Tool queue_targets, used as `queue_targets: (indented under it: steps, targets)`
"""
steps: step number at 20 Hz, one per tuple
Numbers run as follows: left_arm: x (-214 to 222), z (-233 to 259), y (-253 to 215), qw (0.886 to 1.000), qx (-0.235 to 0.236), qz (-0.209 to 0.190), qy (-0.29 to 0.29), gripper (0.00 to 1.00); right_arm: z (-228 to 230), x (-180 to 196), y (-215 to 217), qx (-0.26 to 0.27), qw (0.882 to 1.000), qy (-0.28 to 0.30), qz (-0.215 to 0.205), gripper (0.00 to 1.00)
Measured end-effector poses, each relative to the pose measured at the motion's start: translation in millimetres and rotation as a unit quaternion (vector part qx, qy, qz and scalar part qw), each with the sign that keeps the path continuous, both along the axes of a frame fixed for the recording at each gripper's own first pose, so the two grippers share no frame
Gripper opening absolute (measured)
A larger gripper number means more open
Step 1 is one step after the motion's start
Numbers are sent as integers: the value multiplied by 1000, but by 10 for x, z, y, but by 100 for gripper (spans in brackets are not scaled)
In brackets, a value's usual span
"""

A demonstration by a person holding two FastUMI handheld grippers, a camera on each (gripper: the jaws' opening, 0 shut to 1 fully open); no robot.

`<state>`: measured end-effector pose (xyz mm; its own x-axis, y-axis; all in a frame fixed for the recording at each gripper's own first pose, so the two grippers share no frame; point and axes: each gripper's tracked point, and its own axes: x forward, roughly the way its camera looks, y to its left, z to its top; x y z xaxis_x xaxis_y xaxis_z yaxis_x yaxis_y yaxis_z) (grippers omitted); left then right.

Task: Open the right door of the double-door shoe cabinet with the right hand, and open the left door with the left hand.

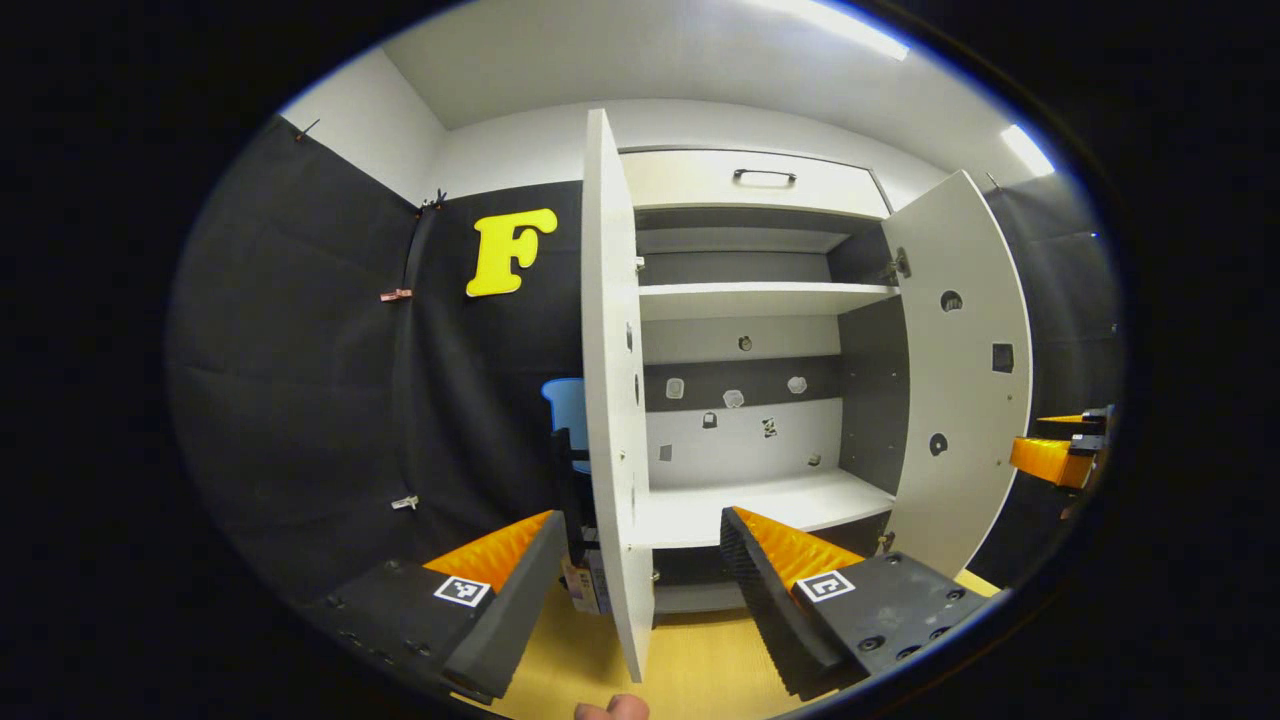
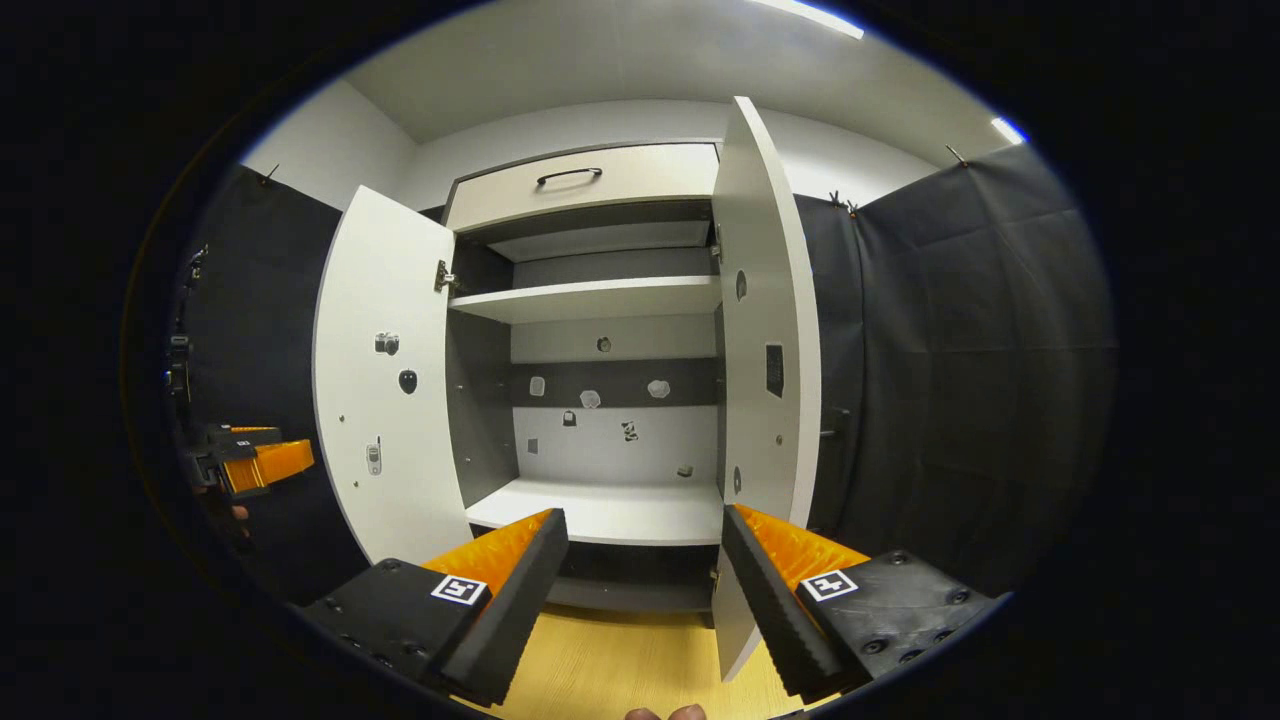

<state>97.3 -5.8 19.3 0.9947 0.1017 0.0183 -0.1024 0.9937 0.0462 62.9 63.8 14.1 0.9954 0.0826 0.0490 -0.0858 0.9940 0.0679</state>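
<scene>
Both doors of the shoe cabinet [image 1: 760, 300] are standing open: left door [image 1: 612, 400], right door [image 2: 765, 330]. Left claw [image 1: 640, 590] and right claw [image 2: 645, 590] are gaping wide, gripping nothing.

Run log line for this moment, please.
left door: open | right door: open | left gripper: jaws open, empty | right gripper: jaws open, empty

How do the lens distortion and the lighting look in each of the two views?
In the left gripper view, the fisheye bows the right door into a curve, and ceiling light strips glare white. In the right gripper view, the left door bends likewise, the shelf stays evenly lit and sharp, while the black cloth wall is dim toward the edge.
</scene>
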Motion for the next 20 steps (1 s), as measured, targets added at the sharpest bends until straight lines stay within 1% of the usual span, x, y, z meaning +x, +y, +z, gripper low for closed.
queue_targets:
  steps: [5, 9, 13, 17, 20]
  targets:
    - [-26, -78, -301, 999, -21, -24, -1, 95, 64, -42, -47, -8, 1000, -12, -9, 98]
    - [-60, -73, -433, 999, -18, -33, -9, 95, 95, -64, -78, -7, 1000, -21, -15, 98]
    - [-69, 9, -484, 999, -3, -38, -21, 95, 131, -62, -83, -6, 999, -28, -18, 98]
    - [-50, 24, -574, 998, -12, -48, -23, 95, 131, -67, -83, -7, 999, -28, -18, 98]
    - [-39, 36, -596, 998, -10, -51, -24, 95, 124, -67, -73, -5, 1000, -27, -16, 98]
